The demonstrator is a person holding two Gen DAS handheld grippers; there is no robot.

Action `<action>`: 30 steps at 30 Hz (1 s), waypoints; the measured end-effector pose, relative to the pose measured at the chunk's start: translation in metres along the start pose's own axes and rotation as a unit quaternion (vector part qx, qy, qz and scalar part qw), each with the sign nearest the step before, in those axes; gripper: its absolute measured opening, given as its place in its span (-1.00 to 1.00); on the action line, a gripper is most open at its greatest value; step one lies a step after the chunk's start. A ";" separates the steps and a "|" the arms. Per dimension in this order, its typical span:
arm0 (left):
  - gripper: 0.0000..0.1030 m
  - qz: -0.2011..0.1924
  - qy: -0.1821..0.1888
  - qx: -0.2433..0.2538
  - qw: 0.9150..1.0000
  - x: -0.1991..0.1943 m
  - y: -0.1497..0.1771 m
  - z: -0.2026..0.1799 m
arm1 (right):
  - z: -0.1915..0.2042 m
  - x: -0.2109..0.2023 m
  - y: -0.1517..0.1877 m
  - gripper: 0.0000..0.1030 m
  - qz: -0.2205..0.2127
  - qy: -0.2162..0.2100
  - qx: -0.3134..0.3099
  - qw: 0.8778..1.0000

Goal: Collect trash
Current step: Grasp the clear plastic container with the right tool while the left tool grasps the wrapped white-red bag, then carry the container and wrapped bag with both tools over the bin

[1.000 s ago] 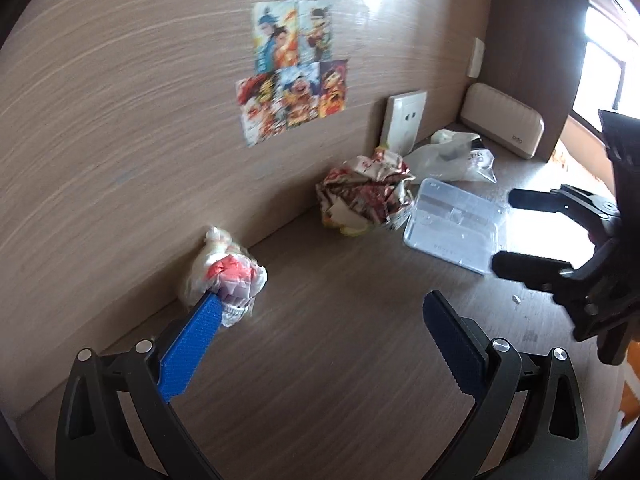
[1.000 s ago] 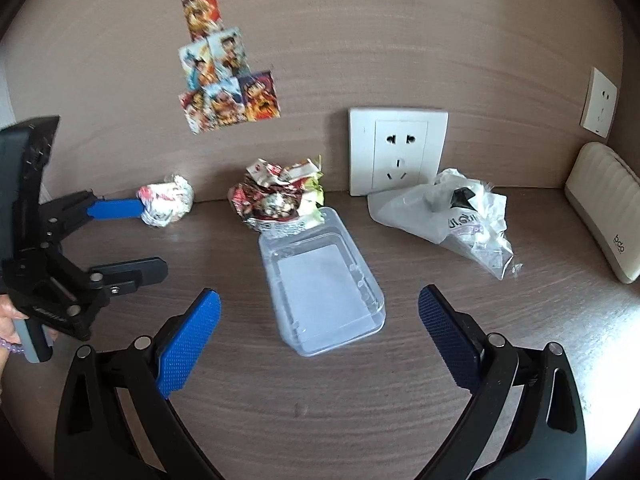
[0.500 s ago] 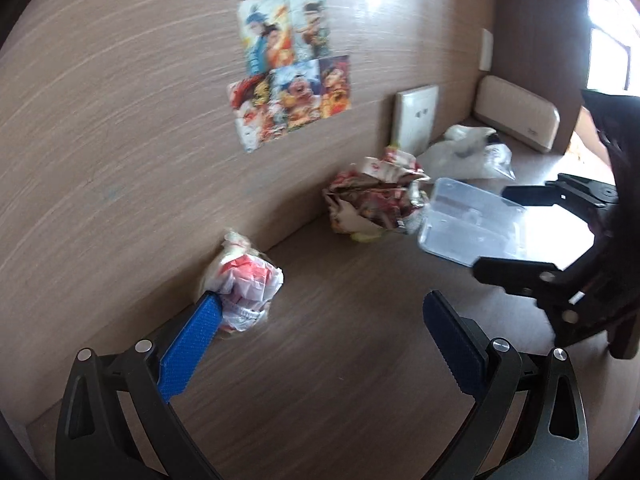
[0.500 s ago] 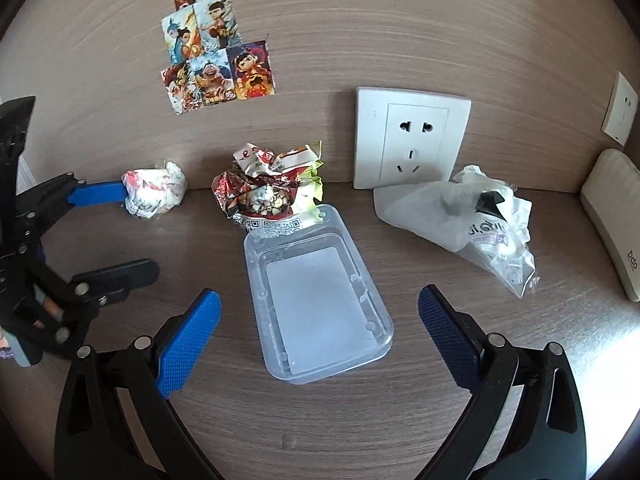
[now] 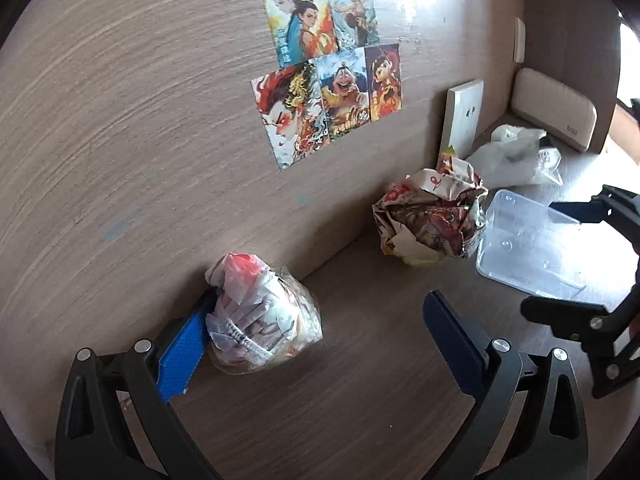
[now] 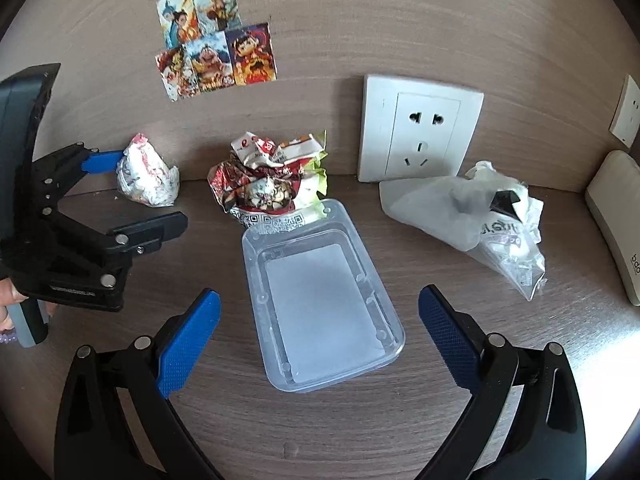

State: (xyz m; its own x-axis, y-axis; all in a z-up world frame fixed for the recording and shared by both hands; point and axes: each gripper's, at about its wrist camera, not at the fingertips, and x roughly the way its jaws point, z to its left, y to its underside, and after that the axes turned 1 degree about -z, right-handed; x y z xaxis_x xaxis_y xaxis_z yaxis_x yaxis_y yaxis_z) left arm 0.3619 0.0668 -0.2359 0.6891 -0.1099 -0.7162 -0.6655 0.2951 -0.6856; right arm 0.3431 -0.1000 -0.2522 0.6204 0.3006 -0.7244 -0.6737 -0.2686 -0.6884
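Observation:
A crumpled red-and-white wrapper ball in clear plastic [image 5: 264, 316] lies on the wooden desk against the wall; it also shows in the right wrist view [image 6: 146, 176]. My left gripper [image 5: 316, 328] is open around it, its left finger touching the ball, the right finger well apart. A crumpled red snack bag [image 5: 428, 216] lies further right, also in the right wrist view [image 6: 276, 180]. A clear plastic tray [image 6: 320, 304] sits empty between the fingers of my open right gripper [image 6: 320, 320]. A white plastic bag [image 6: 472, 216] lies at the right.
The wood wall carries cartoon stickers [image 5: 328, 80] and a white socket plate [image 6: 420, 132]. A beige padded object [image 6: 616, 224] rests at the desk's far right. The left gripper shows in the right wrist view [image 6: 132, 192]; the right gripper's fingers show in the left wrist view [image 5: 568, 260].
My left gripper has moved forward to the wrapper ball, which now sits between its fingers. My right gripper has moved closer over the clear tray. Both stay open.

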 end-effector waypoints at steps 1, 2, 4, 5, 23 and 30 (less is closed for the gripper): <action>0.84 0.002 -0.002 0.002 1.000 0.000 0.001 0.001 | -0.001 0.002 0.000 0.86 0.003 -0.001 0.001 1.000; 0.81 0.004 -0.007 0.007 1.000 -0.001 0.003 0.002 | -0.001 0.003 0.000 0.61 0.006 -0.003 0.001 1.000; 0.51 0.002 -0.019 0.015 1.000 -0.004 0.007 0.001 | -0.002 0.009 0.000 0.19 0.012 -0.003 0.003 1.000; 0.39 -0.001 -0.024 0.014 1.000 -0.006 0.009 0.003 | -0.002 0.010 0.000 0.17 0.011 -0.001 0.003 1.000; -0.20 -0.050 0.020 -0.021 0.998 -0.101 0.029 0.022 | 0.010 -0.074 0.017 0.16 -0.059 0.019 0.006 0.998; -0.20 -0.100 0.073 0.020 0.992 -0.173 0.008 -0.037 | 0.014 -0.181 0.038 0.16 -0.127 0.041 0.024 0.991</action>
State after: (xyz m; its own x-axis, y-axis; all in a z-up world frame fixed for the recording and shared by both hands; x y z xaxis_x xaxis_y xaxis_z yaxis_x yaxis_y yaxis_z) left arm 0.2263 0.0532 -0.1221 0.7550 -0.3059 -0.5800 -0.5057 0.2913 -0.8120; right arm 0.1996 -0.1514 -0.1469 0.8016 0.2769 -0.5300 -0.5088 -0.1496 -0.8478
